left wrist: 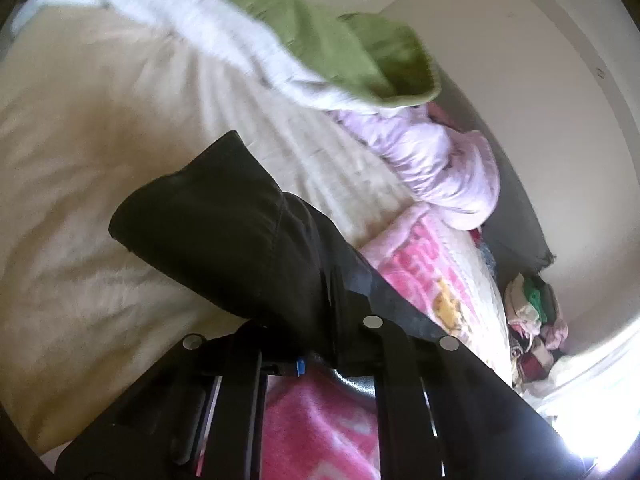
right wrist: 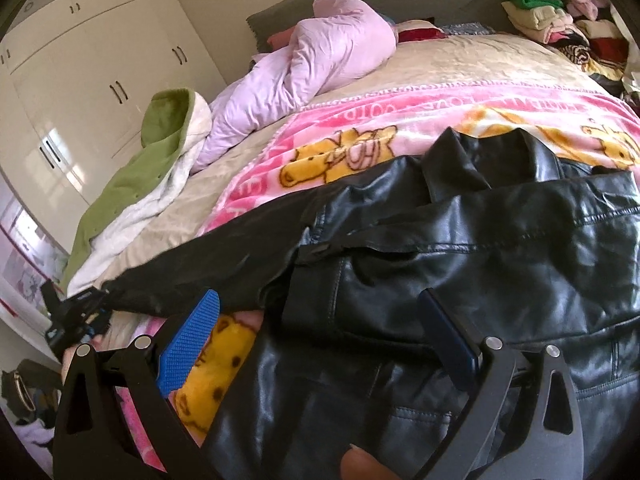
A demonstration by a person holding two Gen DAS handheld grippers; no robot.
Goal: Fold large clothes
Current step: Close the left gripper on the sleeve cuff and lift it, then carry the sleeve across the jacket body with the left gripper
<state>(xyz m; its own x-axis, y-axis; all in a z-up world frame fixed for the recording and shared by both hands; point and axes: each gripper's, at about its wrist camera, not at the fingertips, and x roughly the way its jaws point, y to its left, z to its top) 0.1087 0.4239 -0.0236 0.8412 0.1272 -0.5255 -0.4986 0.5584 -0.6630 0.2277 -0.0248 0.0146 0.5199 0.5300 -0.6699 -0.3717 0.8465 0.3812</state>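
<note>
Now the black leather jacket (right wrist: 460, 240) lies spread across a pink cartoon-bear blanket (right wrist: 360, 140) on the bed (right wrist: 480, 56), one sleeve (right wrist: 192, 264) stretched out toward the bed's left edge. At that sleeve's cuff (left wrist: 192, 208) the left gripper (left wrist: 296, 360) has its jaws closed tight, with the dark leather caught between them and lifted off the cream bedspread (left wrist: 80, 160). The right gripper (right wrist: 320, 344) hangs over the jacket's body with its jaws spread wide; its blue pads (right wrist: 192, 340) press on nothing, one beside the jacket's edge and one over the leather. A green fleece-lined coat (right wrist: 160, 148) and a lilac puffer jacket (right wrist: 312, 52) lie further up the bed, well apart from the leather one. Folded clothes (right wrist: 560, 20) are stacked by the headboard.
</note>
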